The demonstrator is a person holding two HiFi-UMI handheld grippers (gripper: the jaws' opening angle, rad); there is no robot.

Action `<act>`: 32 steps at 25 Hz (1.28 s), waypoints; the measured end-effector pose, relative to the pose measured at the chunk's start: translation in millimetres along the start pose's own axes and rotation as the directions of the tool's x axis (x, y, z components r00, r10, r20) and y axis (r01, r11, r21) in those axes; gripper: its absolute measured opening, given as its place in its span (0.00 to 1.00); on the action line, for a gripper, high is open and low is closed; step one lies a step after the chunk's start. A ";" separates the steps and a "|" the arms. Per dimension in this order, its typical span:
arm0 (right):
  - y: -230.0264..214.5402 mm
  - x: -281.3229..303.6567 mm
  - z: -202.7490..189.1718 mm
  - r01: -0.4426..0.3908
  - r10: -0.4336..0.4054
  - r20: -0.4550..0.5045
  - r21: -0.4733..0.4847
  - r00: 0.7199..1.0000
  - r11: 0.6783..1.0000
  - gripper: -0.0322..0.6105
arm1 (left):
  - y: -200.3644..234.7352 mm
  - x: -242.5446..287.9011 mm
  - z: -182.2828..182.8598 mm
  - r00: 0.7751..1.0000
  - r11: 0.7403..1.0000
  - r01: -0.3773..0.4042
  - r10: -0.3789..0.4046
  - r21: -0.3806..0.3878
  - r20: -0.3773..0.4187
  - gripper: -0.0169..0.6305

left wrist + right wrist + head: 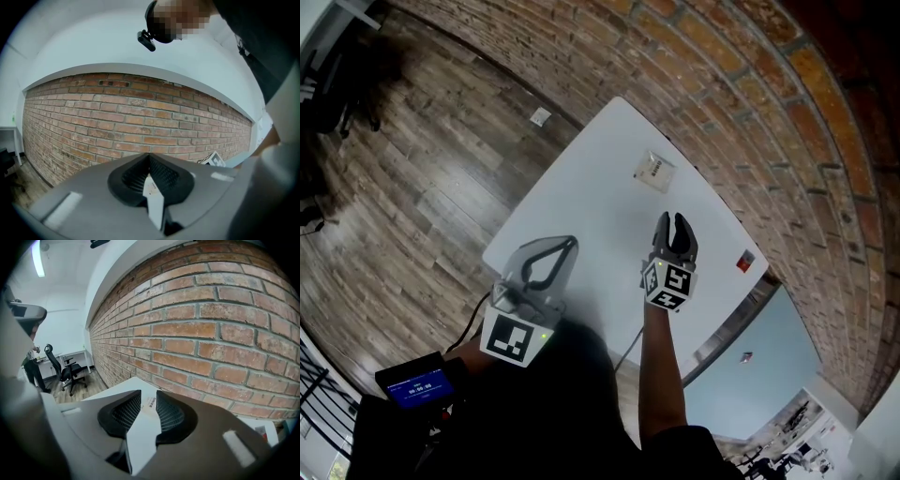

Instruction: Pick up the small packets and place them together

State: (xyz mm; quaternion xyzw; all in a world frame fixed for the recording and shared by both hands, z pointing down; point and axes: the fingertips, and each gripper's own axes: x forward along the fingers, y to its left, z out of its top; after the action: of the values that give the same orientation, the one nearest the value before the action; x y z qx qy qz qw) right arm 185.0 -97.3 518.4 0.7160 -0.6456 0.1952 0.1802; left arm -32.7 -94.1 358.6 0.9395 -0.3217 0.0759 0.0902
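A small heap of pale packets [654,172] lies on the white table [581,202] near its far edge. My right gripper [672,221] hovers just short of the heap and is open. In the right gripper view a printed packet [151,403] shows in the gap of that gripper [148,393], and the pads do not touch it. My left gripper [570,244] is over the table's near left part, its tips meeting. In the left gripper view this gripper [149,157] shows a white sliver with a speck of print behind the tips; I cannot tell if it is a packet.
A small red item [745,262] lies near the table's right edge. A brick wall [741,103] runs close behind the table. On the wooden floor are a white scrap [541,116] and, further off, an office chair [68,369]. A blue-screened device [420,386] sits at the lower left.
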 end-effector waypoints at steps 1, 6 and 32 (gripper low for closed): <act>-2.2 3.8 -2.2 0.003 -0.003 -0.006 0.002 1.000 1.000 0.21 | 0.5 0.2 -0.4 1.000 1.000 0.000 0.000 -0.004 -0.002 0.03; -7.0 23.5 -16.9 -0.006 0.007 -0.042 0.020 0.999 1.000 0.21 | 2.7 0.7 -1.7 1.000 1.000 0.000 0.000 -0.004 -0.010 0.03; -35.1 89.1 -61.6 0.023 -0.015 -0.124 0.061 0.992 0.998 0.20 | 4.6 -12.5 -22.7 0.999 0.999 0.004 -0.006 -0.032 -0.050 0.03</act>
State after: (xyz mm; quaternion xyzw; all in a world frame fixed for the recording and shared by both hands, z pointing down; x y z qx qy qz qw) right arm 225.1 -138.4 616.8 0.7138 -0.6200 0.2576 0.1992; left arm -47.3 -85.4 378.8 0.9366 -0.3181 0.0938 0.1134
